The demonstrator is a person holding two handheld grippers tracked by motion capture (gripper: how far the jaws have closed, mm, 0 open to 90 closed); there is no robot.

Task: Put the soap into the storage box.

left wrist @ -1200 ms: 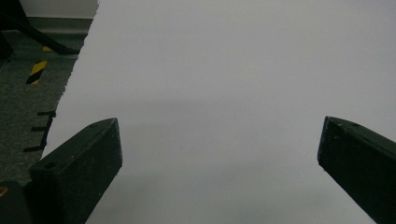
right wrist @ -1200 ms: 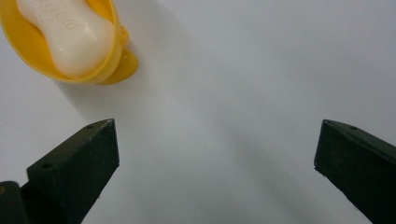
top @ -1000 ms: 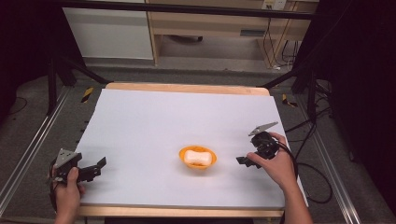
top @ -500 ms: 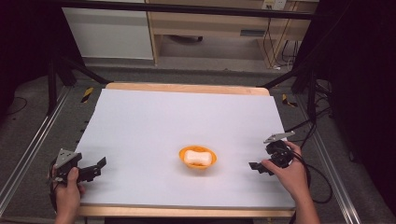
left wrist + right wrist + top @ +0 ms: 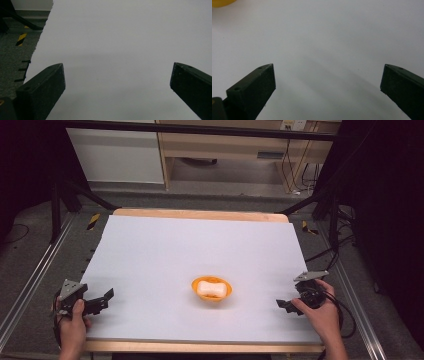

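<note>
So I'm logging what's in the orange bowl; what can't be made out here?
- White thing in the orange bowl, high view: too small and soft to identify.
- Same bowl, right gripper view: cut off by the top edge, contents out of frame.
- Right tongs, high view: too small to judge their opening there.

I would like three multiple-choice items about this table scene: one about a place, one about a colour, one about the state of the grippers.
1. Where is the bowl?
A. at the far left corner
B. near the middle of the white table top, toward the near edge
C. on the floor

2. What colour is the bowl?
A. orange
B. blue
C. black

3. How are the left gripper and right gripper?
A. both shut on the bowl
B. one holds the white piece
C. both open, holding nothing

Answers: 1 B, the high view shows it there. 2 A, its rim is orange. 3 C, each gripper view shows jaws wide apart over bare surface.
</note>
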